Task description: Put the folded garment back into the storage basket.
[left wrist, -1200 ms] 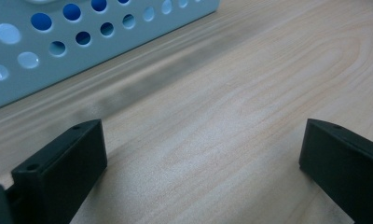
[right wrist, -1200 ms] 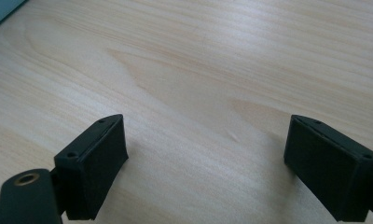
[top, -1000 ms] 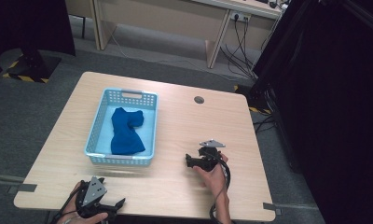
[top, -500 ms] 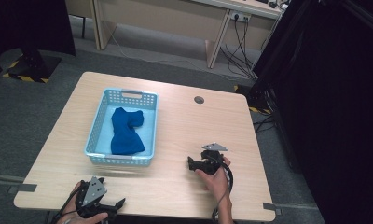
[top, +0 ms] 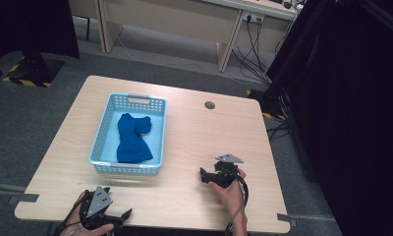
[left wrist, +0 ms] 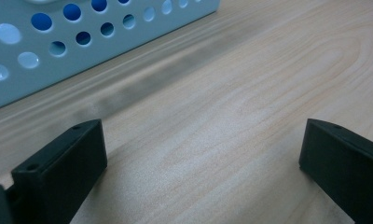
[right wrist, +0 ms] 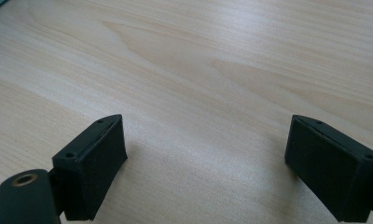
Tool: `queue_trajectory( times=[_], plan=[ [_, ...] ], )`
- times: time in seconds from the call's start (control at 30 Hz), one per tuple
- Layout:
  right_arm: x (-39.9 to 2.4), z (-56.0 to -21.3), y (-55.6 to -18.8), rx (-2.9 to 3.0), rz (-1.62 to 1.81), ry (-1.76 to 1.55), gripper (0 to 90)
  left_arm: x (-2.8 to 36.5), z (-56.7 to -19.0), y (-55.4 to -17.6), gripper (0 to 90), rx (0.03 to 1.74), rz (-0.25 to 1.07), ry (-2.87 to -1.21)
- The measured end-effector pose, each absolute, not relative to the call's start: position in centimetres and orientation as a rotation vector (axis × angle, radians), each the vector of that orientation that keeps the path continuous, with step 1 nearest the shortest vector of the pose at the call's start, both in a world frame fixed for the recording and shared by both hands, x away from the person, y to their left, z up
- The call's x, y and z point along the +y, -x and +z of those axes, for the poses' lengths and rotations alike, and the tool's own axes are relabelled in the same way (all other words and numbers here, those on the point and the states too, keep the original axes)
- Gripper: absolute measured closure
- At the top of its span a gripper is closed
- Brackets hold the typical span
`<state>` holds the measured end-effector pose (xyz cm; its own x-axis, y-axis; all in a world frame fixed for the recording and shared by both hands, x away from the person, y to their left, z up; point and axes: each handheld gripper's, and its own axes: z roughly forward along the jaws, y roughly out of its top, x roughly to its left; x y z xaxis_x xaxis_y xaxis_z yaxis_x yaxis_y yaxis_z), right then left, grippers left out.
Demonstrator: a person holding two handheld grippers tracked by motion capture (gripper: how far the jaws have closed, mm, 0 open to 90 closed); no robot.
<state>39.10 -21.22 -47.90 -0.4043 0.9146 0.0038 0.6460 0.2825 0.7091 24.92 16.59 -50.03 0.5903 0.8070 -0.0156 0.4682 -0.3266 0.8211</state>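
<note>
right gripper (top: 203,174) drew nearer; jaws apart, empty.

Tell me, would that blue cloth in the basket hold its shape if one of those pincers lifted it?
Probably not. The blue cloth lies crumpled and folded in the basket, so it would likely droop. It looks light, and a pinch at one corner might lift only part of it.

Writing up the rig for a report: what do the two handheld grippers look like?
Both the left gripper and the right gripper are black, each topped by a grey three-cornered plate, with two blocky black jaws. A black cable trails from each.
</note>
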Motion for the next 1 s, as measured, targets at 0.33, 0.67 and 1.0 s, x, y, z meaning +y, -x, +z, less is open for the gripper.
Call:
queue_trajectory(
  times=[0.33, 0.67, 1.0],
  plan=[
    [-21.7, -48.0, -38.4, 2.149, 0.904, -1.397, 12.8, 16.6, -50.0, -24.9, 0.0, 1.015, 0.511, -1.98],
    [-22.2, -47.9, -37.6, 2.139, 0.9, -1.41, 12.7, 16.6, -50.0, -24.9, 0.0, 1.015, 0.511, -1.981],
    [-22.4, -48.0, -37.2, 2.138, 0.899, -1.411, 12.7, 16.6, -50.0, -24.9, 0.0, 1.016, 0.511, -1.98]
  ],
)
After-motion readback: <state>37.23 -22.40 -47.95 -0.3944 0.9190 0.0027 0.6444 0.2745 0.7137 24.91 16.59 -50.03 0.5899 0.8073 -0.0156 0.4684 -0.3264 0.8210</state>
